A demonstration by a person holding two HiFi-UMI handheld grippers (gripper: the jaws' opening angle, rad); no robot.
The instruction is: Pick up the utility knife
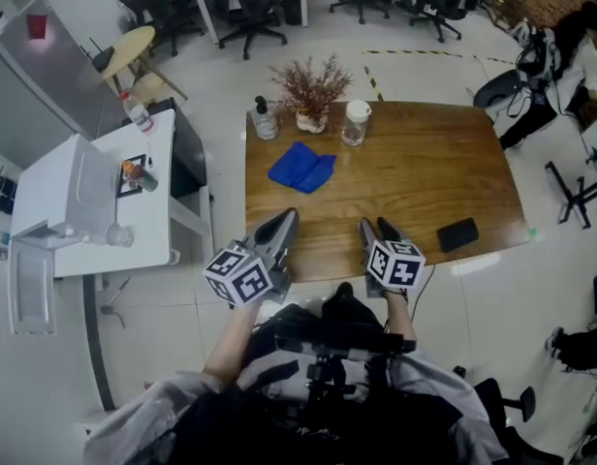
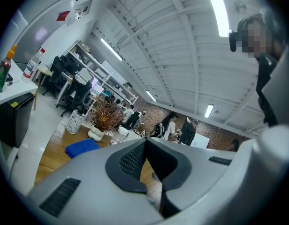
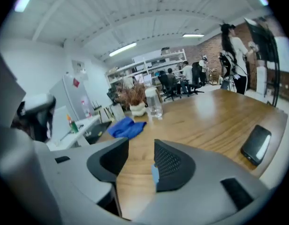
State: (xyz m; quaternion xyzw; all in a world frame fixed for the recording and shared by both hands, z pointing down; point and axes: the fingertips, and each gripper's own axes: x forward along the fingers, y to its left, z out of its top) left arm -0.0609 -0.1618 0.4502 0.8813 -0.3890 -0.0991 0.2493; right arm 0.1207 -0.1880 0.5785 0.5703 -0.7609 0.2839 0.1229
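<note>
I cannot make out a utility knife in any view. My left gripper hovers at the near edge of the wooden table, its jaws meeting at the tips with nothing between them. Beside it, my right gripper is also at the near edge, with its jaws apart and only bare tabletop showing through the gap. A flat black object lies on the table to the right of the right gripper, and in the right gripper view it sits near the table's right edge.
A blue cloth lies ahead of the grippers, with a pump bottle, a dried plant in a white vase and a glass jar at the far edge. A white side table stands left. Office chairs and people are beyond.
</note>
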